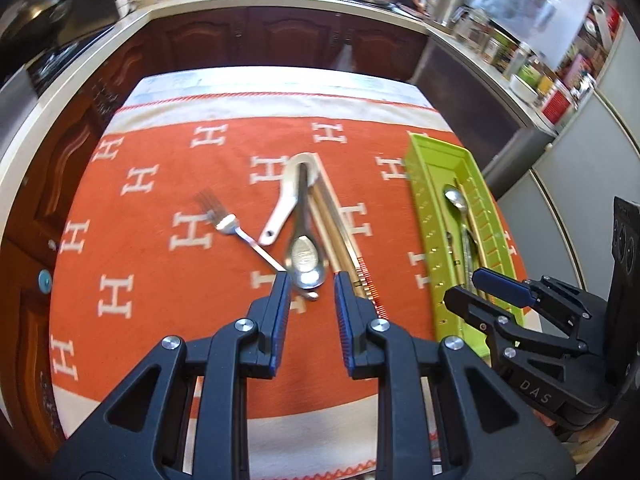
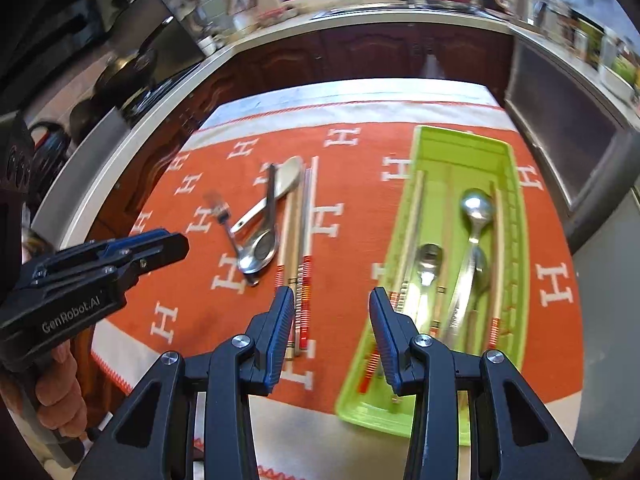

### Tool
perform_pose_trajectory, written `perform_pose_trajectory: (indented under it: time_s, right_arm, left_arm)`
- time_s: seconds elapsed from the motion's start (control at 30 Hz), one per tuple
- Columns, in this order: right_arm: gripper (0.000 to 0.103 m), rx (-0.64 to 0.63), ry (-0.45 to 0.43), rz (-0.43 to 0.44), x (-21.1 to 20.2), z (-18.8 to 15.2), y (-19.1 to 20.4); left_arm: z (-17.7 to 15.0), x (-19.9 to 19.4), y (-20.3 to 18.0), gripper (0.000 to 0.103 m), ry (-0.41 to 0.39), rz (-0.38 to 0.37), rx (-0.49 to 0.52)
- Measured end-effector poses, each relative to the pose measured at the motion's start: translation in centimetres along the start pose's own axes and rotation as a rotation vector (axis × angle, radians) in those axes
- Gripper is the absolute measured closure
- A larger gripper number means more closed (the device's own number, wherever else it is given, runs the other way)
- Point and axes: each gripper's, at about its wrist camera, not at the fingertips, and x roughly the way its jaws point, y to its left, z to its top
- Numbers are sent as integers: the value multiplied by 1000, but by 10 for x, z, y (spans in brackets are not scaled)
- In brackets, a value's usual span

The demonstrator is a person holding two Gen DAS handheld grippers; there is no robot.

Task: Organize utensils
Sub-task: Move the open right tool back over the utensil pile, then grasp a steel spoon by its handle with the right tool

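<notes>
On the orange cloth lie a fork [image 1: 224, 220], a white ceramic spoon [image 1: 288, 196], a metal spoon [image 1: 306, 256] crossing it, and chopsticks [image 1: 332, 220]. My left gripper [image 1: 311, 292] hovers just short of the metal spoon's bowl, open by a narrow gap with nothing between its pads. A green tray [image 2: 460, 136] at the right holds two metal spoons [image 2: 476, 208] and chopsticks [image 2: 416, 216]. My right gripper [image 2: 332, 308] hangs open and empty between the loose chopsticks [image 2: 304, 216] and the tray's left wall.
The orange cloth [image 1: 140, 280] with white H letters covers a small table, and its white border marks the near edge. Dark wood cabinets and a pale counter [image 1: 280, 0] run behind, with a stove at the left and jars [image 1: 520, 60] at the right. A hand [image 2: 60, 392] grips the left tool.
</notes>
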Motion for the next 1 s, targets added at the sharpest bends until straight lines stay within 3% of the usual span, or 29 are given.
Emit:
perform_pose_trajectory:
  time_s: [0.27,0.43,0.53,0.8,1.0]
  right_arm:
    - [63,-73,19,41,24,21,34]
    - [63,-56,21,69,47,41,41]
    - [64,-67,26,77,67,52,46]
    - [78,-110,42,68,126,78,54]
    - [82,-126,64,78,160,92,54]
  left_arm:
    - [-5,16,50,84,33,14,-99]
    - [-8,37,78,84,64,7,-165]
    - [-7,52,95,84,73,-48,-212]
    - [9,92,138,84,42,-132,-343]
    - [25,118,148,83,35,-160,-356]
